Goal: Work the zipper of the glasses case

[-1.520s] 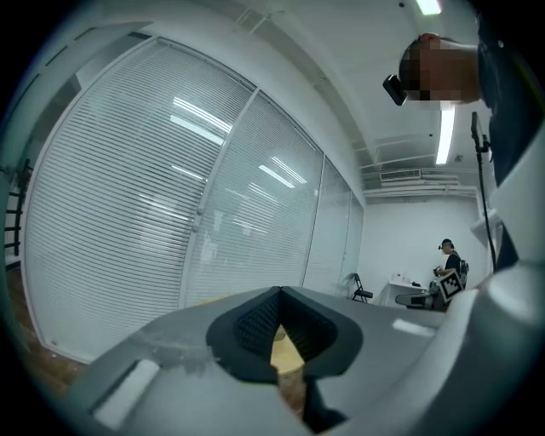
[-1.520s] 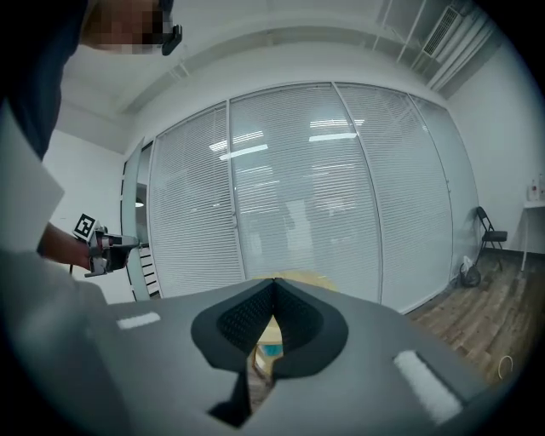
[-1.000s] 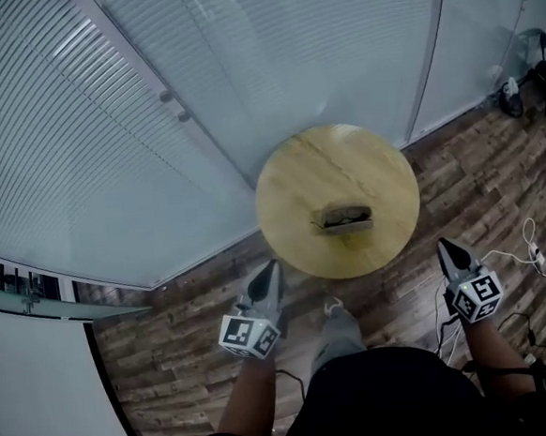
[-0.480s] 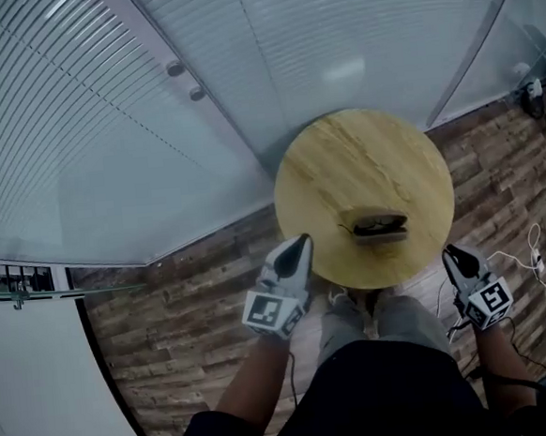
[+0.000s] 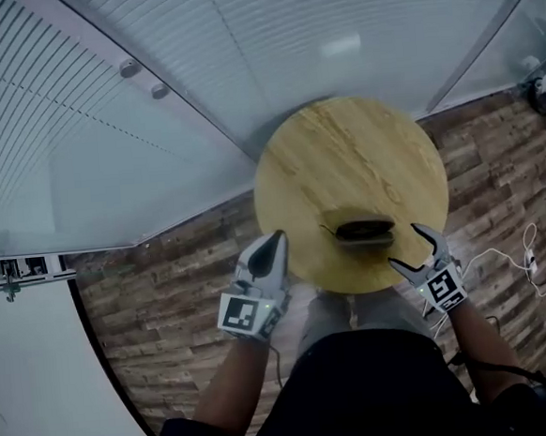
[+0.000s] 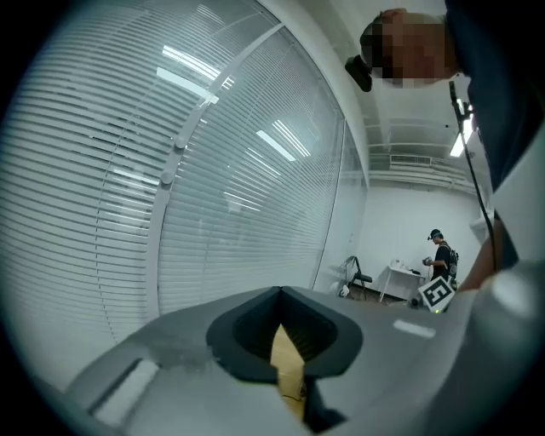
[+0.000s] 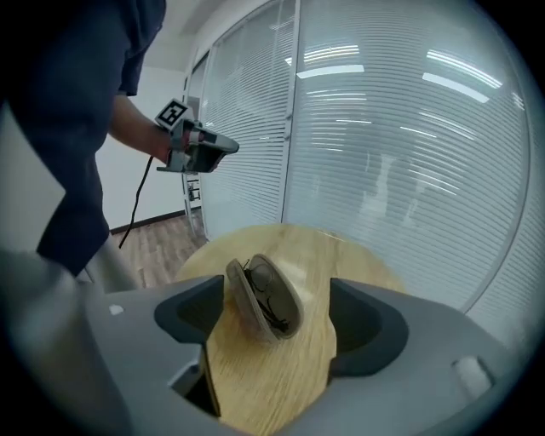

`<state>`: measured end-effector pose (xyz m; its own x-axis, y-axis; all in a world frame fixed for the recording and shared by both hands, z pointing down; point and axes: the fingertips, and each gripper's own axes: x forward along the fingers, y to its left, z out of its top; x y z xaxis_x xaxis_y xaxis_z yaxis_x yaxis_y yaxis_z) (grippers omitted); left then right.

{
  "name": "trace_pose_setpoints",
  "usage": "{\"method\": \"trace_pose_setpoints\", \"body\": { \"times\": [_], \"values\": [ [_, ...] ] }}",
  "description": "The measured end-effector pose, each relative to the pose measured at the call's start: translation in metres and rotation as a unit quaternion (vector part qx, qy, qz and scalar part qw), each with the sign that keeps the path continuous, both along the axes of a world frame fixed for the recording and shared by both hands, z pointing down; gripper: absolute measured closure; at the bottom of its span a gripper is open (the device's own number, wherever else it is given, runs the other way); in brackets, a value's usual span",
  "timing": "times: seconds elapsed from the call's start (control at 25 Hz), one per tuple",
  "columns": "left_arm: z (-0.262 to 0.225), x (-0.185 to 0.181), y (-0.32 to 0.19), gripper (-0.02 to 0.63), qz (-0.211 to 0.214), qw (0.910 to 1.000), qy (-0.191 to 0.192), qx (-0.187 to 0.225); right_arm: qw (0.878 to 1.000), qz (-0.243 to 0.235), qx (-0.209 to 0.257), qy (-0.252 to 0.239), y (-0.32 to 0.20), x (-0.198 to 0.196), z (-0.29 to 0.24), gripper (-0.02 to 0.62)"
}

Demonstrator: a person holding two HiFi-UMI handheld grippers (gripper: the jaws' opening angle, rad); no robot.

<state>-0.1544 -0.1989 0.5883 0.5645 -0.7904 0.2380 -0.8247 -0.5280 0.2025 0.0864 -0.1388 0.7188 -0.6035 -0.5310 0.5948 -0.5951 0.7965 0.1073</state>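
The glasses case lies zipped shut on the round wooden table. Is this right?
No. The glasses case is open, not zipped shut: the right gripper view shows glasses inside it. It does lie on the round wooden table.

Found the glasses case [image 5: 364, 231] lying on the round wooden bench [image 5: 343, 150], close to the near edge. Was unzipped, with two tan oval halves gaping apart like a shell (dark-framed glasses [image 7: 260, 288] tucked inside). Rested on its hinged side, with the opening turned upward.
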Motion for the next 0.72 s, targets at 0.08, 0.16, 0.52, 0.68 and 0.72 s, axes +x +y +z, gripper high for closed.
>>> {"method": "trace_pose_setpoints", "body": {
  "times": [0.08, 0.16, 0.52, 0.68, 0.72],
  "values": [
    [-0.003, -0.001, -0.012, 0.604, -0.016, 0.9998, -0.011, 0.002, 0.999, -0.035, -0.005, 0.007, -0.008, -0.007, 0.010, 0.201],
    [-0.010, -0.003, -0.026, 0.604, -0.048, 0.9988, -0.008, 0.006, 0.998, -0.063, -0.010, 0.008, -0.017, -0.009, 0.021, 0.199],
    [-0.006, 0.009, -0.044, 0.604, -0.084, 0.9964, -0.001, -0.011, 0.985, -0.165, -0.038, 0.030, -0.035, -0.022, 0.071, 0.084],
    [0.004, -0.004, -0.041, 0.604, -0.105, 0.9936, -0.027, -0.030, 0.981, -0.178, -0.064, 0.043, -0.040, -0.022, 0.093, 0.080],
    [0.008, -0.009, -0.040, 0.604, -0.112, 0.9925, -0.031, -0.036, 0.980, -0.181, -0.068, 0.043, -0.040, -0.023, 0.097, 0.080]
  ]
}}
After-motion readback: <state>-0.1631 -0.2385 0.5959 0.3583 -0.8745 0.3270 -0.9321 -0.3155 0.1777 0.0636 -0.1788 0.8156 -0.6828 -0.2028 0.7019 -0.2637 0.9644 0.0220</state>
